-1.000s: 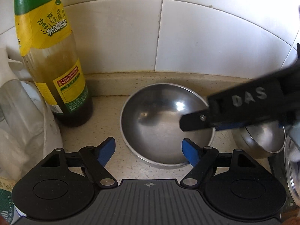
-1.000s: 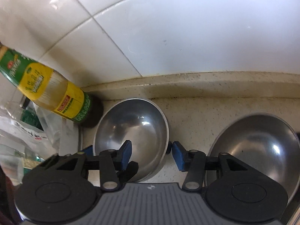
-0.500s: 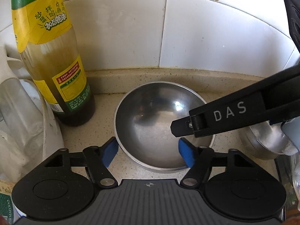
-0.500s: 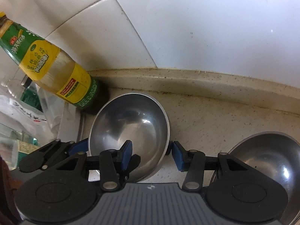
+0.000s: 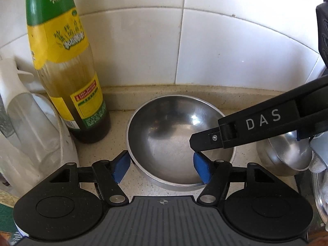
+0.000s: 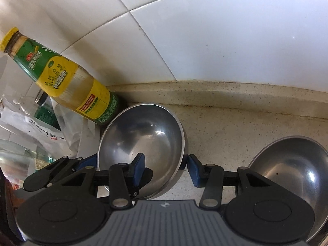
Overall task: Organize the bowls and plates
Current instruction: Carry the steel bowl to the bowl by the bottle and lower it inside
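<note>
- left tongs [image 5: 162, 169]: jaws wide apart. one blue pad sits outside the near-left rim of the steel bowl [image 5: 174, 135], the other pad over the near-right rim, inside the bowl. the near part of the rim lies between them. i cannot tell whether either pad touches the metal.
- right tongs [image 6: 166, 169]: jaws parted about halfway, straddling the right wall of the same steel bowl [image 6: 143, 139]. left pad is inside the bowl, right pad just outside the rim. a small gap shows on the outside pad, so nothing is clamped.
- from the left wrist view, my right tongs' black finger, lettered "das", reaches in from the right and ends over the bowl's right side, just above my own right pad.
- steel bowl: upright on the speckled beige counter [image 6: 225, 127], near the raised back ledge under the white wall tiles [image 5: 225, 51]. nothing shows inside it but reflections.
- second steel bowl [image 6: 293, 164]: on the counter to the right of the first, apart from it, with bare counter between. in the left wrist view it [image 5: 287, 153] is partly hidden behind the right tongs' finger.
- sauce bottle [image 5: 67, 71]: green and yellow label, pale yellowish liquid, standing just left of the first bowl against the back corner. in the right wrist view the bottle [image 6: 67, 82] has a yellow cap.
- clear plastic container with white parts [image 5: 24, 127] at far left, beside the bottle.
- plastic bags with print [image 6: 41, 127] at left edge of the right wrist view. contents unclear.
</note>
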Tool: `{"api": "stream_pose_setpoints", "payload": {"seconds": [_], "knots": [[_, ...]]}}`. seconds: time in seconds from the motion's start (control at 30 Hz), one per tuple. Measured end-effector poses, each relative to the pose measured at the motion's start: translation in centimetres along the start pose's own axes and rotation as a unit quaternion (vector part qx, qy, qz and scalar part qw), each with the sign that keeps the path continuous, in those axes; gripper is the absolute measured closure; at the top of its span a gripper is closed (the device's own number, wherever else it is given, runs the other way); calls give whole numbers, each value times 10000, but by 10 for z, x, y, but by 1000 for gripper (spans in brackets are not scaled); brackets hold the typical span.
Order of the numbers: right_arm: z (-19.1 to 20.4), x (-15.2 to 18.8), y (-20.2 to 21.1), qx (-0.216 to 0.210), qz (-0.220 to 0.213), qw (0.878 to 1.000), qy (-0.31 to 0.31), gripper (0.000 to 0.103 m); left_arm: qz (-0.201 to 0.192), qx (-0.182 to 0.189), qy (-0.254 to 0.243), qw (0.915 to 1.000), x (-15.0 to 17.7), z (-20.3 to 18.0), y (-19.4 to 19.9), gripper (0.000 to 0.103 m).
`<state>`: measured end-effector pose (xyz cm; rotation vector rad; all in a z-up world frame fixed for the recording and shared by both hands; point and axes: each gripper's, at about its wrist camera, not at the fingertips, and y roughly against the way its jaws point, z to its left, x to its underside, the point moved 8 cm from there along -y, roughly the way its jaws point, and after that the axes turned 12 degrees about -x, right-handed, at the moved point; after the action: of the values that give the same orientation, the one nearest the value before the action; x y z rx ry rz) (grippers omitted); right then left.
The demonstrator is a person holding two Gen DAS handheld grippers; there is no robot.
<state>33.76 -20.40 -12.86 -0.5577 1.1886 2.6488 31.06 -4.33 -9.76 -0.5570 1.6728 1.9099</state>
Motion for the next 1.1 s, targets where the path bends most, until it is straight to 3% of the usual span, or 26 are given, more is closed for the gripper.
{"api": "stream_pose_setpoints", "payload": {"seconds": [0.6, 1.1], "knots": [[12, 3, 25, -73, -230, 9997, 65, 52, -249, 47, -20, 9997, -4, 5, 19, 25], [33, 43, 91, 27, -549, 9985, 4, 52, -601, 199, -377, 9973, 6, -17, 79, 23]]}}
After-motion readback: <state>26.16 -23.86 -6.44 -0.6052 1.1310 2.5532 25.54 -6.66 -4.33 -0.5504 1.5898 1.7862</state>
